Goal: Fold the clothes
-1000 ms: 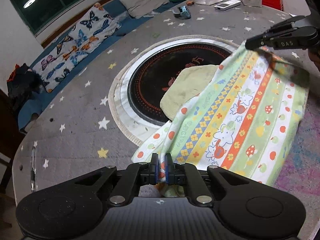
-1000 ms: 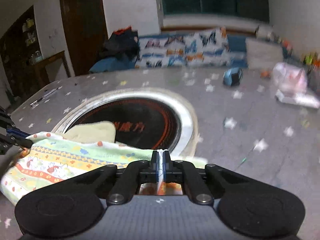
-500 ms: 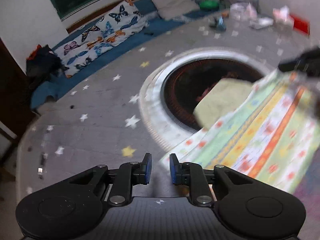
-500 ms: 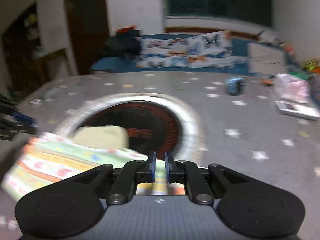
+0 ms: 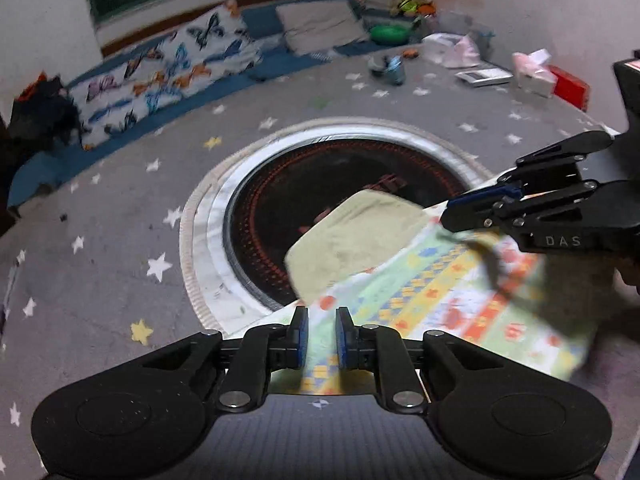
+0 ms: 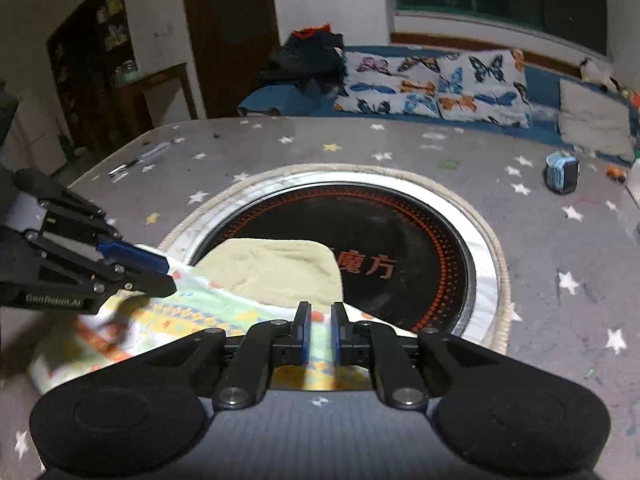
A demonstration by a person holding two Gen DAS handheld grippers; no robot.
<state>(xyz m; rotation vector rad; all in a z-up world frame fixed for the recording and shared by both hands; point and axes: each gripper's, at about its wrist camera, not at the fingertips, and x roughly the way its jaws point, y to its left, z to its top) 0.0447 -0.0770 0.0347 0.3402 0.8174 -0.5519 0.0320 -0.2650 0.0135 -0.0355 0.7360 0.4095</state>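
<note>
- Left tongs (image 5: pixel 321 338) stand with the two blue-padded fingers (image 5: pixel 301 336) a small gap apart, holding nothing; patterned cloth (image 5: pixel 440 300) shows through the gap, below them.
- Right tongs (image 6: pixel 320 334) are likewise slightly parted and empty, poised over the near edge of the same cloth (image 6: pixel 192 320).
- Each pair of tongs shows in the other's view: the right ones (image 5: pixel 464 208) reach in from the right above the cloth's far edge, the left ones (image 6: pixel 160 268) come in from the left near its corner.
- The cloth, striped in green, yellow and orange with small cartoon figures, lies spread flat on the table (image 5: pixel 120 240), partly blurred.
- A pale yellow-green folded piece (image 5: pixel 352 236) lies just beyond it, its near edge tucked under the patterned cloth, resting on a round black plate (image 6: pixel 400 240) with orange markings set in the table.
- The grey, star-printed table top (image 6: pixel 560 240) carries a small blue cup (image 6: pixel 562 172) farther off.
- Butterfly cushions (image 6: pixel 436 84) line a bench behind.
</note>
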